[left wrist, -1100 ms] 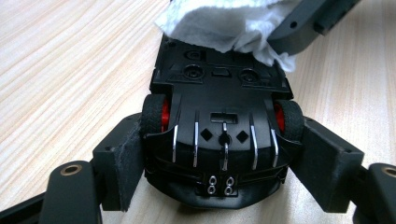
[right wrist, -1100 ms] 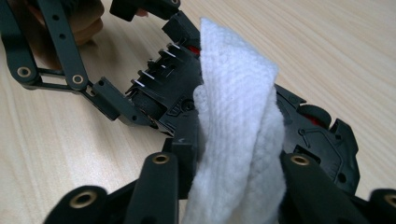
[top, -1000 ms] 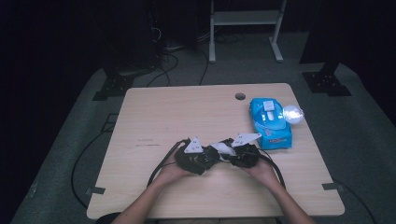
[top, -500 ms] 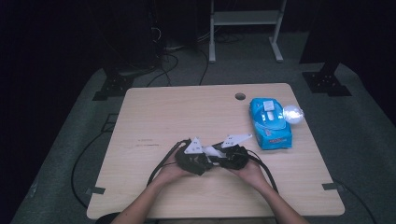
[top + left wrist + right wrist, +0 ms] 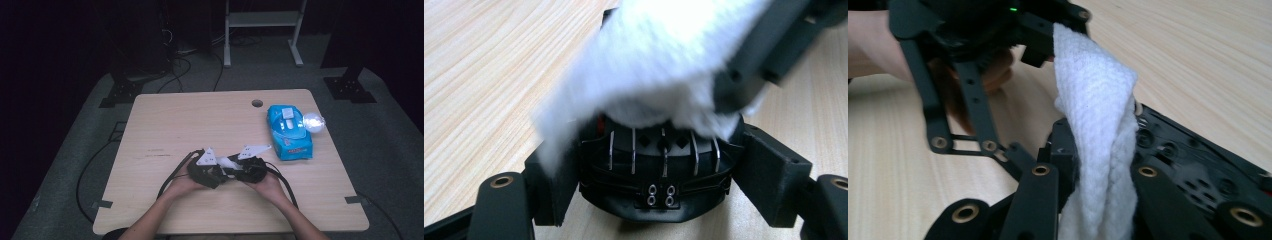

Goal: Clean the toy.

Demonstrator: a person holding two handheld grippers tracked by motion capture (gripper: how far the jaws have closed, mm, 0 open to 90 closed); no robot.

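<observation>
White knitted cloth (image 5: 1095, 150), bunched and stretched, pinched in right gripper (image 5: 248, 169) fingers, seemingly left gripper (image 5: 206, 171) fingers too.

The table (image 5: 165, 125) is pale, matt wood grain. The cloth (image 5: 1095, 125) is white, coarse and nubbly. Both grippers look matt black plastic; the blue pack (image 5: 290, 132) seems glossy.

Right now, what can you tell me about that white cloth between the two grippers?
The white cloth looks like a soft, knitted or terry fabric, bunched into a thick folded strip. It hangs between the right gripper and the left gripper, low over the wooden table. The right gripper's jaws pinch its lower end; its upper end meets the left gripper.
</observation>
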